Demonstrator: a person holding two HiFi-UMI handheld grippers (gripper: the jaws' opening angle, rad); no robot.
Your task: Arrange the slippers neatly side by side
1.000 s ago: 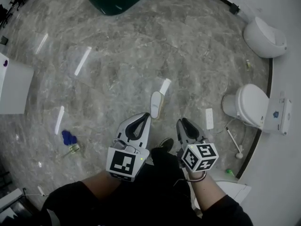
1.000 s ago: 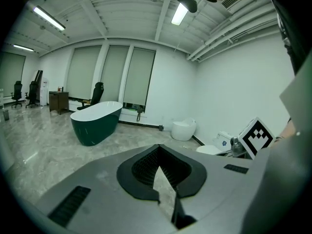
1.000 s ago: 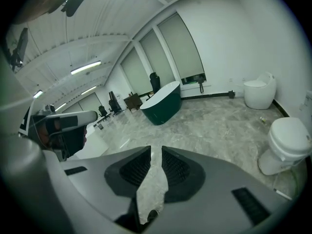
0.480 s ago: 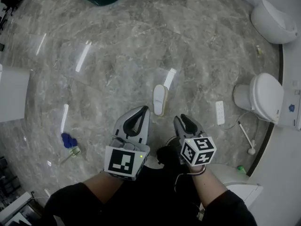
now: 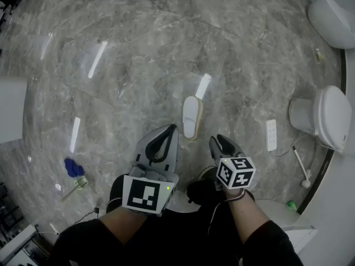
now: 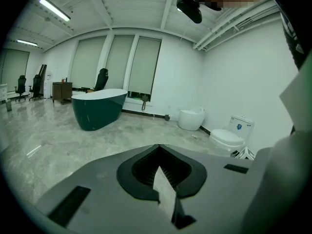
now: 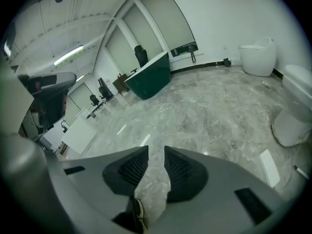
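One pale slipper (image 5: 192, 117) lies on the grey marble floor in the head view, toe pointing away from me. I see no second slipper in any view. My left gripper (image 5: 173, 128) hangs just below and left of the slipper, not touching it; in the left gripper view its tips (image 6: 158, 146) meet, shut on nothing. My right gripper (image 5: 216, 140) is just below and right of the slipper, with a narrow gap between its pads (image 7: 156, 149) through which floor shows. Both are held low in front of me.
A white toilet (image 5: 331, 117) stands at the right with a flat white scale (image 5: 271, 134) and a toilet brush (image 5: 303, 173) beside it. A second white fixture (image 5: 333, 13) sits top right. A blue object (image 5: 72, 167) lies at the left. The green bathtub (image 6: 97, 108) stands far ahead.
The head view has shifted: the bathtub has slid out at the top and the toilet has moved right. Both grippers keep their places before me. The slipper lies untouched.
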